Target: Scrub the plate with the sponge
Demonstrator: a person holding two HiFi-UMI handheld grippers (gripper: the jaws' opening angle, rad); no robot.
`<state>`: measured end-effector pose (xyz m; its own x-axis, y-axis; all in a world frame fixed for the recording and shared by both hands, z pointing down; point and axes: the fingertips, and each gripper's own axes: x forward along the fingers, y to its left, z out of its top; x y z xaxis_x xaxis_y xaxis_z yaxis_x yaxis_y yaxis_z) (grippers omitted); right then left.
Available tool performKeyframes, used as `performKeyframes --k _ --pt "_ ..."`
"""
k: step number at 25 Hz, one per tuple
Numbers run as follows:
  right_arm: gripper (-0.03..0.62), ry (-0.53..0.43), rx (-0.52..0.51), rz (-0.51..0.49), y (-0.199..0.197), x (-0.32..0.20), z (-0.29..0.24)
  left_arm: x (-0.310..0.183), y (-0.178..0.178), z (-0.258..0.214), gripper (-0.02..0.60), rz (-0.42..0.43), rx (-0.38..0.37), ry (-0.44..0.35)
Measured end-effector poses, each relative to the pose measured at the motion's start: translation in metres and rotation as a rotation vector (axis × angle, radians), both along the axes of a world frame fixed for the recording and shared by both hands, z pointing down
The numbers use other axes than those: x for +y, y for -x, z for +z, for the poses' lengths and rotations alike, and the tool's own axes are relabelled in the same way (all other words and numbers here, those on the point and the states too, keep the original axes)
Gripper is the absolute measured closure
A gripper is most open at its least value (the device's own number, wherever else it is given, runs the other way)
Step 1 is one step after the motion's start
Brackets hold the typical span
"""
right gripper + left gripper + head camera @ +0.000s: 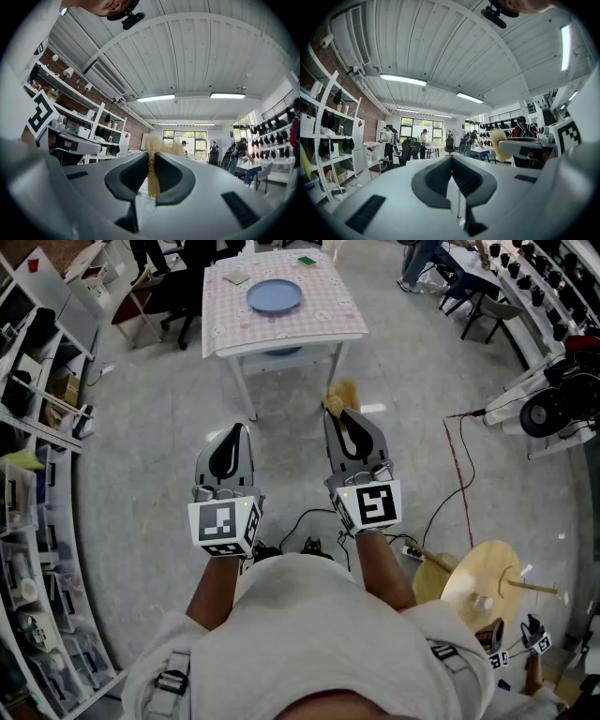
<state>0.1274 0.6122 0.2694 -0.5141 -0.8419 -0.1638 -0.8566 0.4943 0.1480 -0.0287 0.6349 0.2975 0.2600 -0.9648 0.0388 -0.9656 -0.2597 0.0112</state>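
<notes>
- The plate lies flat near the middle of a table straight ahead of the person. It is well apart from both grippers, with a stretch of bare grey floor between.
- The right gripper is clenched on the sponge. In the right gripper view the sponge is squeezed into a thin upright slab between the dark pads, and its frayed top sticks out past the tips of the right gripper.
- The left gripper holds nothing. The left gripper view shows the tips of the left gripper pressed together with nothing between them.
- Both grippers point roughly level toward the table, side by side and about equally far from it. The plate sits ahead, between their two lines and a little to the left of the right gripper's.
- The coming move is judged to be a walk forward, and then a reach with the sponge down onto the plate's face.
- The plate is round, shallow and pale blue with a smooth raised rim. It would probably slide on the pink checked cloth unless it is steadied.
- The sponge is yellow, porous and soft, and it gives way under the grip.
- The table has white legs. Its cloth hangs over the near edge.
</notes>
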Motion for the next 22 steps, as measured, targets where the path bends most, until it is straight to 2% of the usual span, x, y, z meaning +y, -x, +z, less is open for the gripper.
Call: performKeyframes --k 7,11,14,22 --pt "0.551 0.039 -0.012 -0.012 -0.015 -0.002 0.006 0.002 -0.021 0.015 0.571 0.006 -0.001 0.049" --pt "0.551 0.045 -0.020 -0.074 -0.023 0.002 0.013 0.005 -0.039 0.030 0.569 -0.010 -0.015 0.092" --pt "0.551 0.061 -0.017 -0.101 -0.032 0.002 0.021 0.009 -0.047 0.037 0.541 -0.041 -0.016 0.110" --pt "0.551 0.082 -0.051 -0.126 -0.027 -0.023 0.034 -0.013 -0.040 0.043 0.522 -0.068 -0.042 0.112"
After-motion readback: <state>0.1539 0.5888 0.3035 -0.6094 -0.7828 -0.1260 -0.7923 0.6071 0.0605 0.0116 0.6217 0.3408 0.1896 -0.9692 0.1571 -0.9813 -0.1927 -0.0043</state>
